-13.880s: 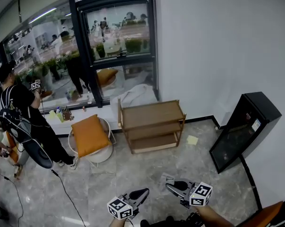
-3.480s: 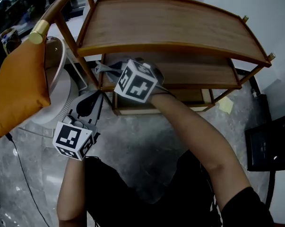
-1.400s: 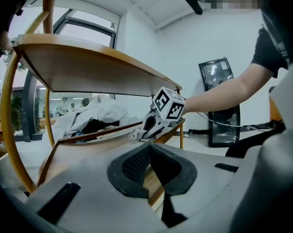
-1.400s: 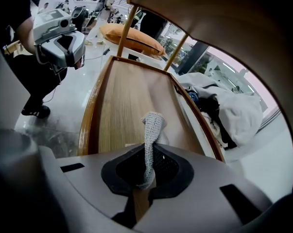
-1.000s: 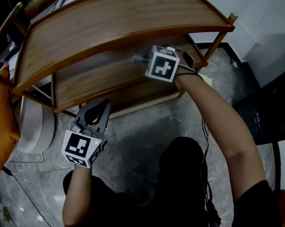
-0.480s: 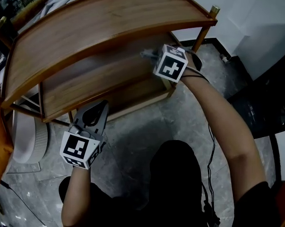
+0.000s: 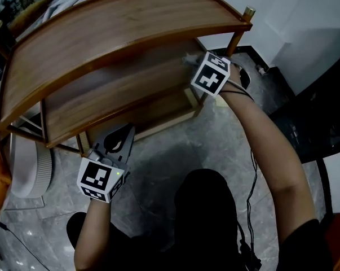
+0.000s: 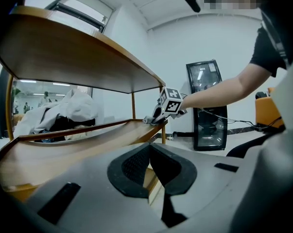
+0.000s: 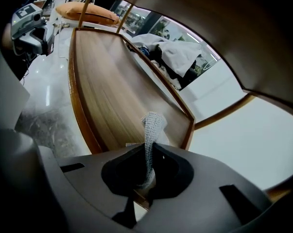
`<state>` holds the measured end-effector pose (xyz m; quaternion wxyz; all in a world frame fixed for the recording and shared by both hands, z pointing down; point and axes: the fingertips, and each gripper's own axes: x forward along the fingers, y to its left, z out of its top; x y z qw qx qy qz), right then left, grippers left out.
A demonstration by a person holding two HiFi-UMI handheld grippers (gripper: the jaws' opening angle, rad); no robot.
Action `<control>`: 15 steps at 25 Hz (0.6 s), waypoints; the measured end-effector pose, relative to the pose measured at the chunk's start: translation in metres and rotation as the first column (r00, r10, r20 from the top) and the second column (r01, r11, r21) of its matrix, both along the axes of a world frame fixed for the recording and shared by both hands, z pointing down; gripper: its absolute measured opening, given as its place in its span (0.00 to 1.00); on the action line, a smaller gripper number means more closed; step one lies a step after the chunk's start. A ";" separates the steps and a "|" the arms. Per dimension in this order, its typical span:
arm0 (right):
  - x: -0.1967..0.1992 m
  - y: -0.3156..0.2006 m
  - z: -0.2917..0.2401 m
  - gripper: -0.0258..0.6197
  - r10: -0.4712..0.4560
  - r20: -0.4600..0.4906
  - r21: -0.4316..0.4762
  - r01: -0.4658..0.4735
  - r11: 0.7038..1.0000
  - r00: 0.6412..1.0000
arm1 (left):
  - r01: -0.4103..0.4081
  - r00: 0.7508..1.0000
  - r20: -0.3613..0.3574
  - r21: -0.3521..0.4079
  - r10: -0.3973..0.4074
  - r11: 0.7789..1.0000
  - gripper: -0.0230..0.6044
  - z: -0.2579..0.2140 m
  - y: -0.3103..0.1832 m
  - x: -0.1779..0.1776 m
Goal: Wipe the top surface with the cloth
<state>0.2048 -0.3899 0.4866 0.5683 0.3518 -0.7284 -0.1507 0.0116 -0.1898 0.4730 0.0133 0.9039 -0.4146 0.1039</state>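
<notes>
The right gripper (image 9: 147,152) pinches just a strand of grey mesh cloth (image 9: 151,125) over the wooden middle shelf (image 9: 107,81), under the curved wooden top surface (image 7: 113,27) (left gripper (image 8: 149,152) closed, empty), so dragging might pull it free.

Right gripper (image 9: 147,149) outstretched, fingers (image 9: 121,171) pinching cloth (image 9: 152,123), left gripper (image 8: 149,148) low, fingers (image 8: 130,168) together

Head view looks steeply down on the shelf unit (image 7: 113,21); the 2 gripper views face each other along it.
</notes>
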 end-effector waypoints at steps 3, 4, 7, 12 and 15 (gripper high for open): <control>0.006 -0.002 0.000 0.09 0.033 -0.016 0.001 -0.033 0.999 0.999 | 0.010 1.000 -0.001 0.010 -0.010 1.000 0.06 -0.005 0.000 -0.009; 0.007 -0.002 0.000 0.09 0.035 -0.032 0.010 -0.035 0.999 0.999 | 0.017 1.000 -0.001 0.013 -0.017 1.000 0.06 -0.006 0.000 -0.015; -0.014 0.003 -0.006 0.09 -0.053 -0.048 0.085 0.057 0.995 0.997 | 0.046 0.999 -0.006 0.023 -0.046 0.999 0.06 -0.011 0.003 -0.035; -0.137 0.046 -0.021 0.09 -0.394 0.095 0.190 0.372 0.909 0.914 | 0.116 0.993 0.004 0.041 -0.116 0.992 0.06 -0.017 0.009 -0.082; -0.227 0.078 -0.028 0.09 -0.557 0.151 0.237 0.517 0.822 0.817 | 0.174 0.984 0.015 0.048 -0.175 0.984 0.06 -0.021 0.016 -0.119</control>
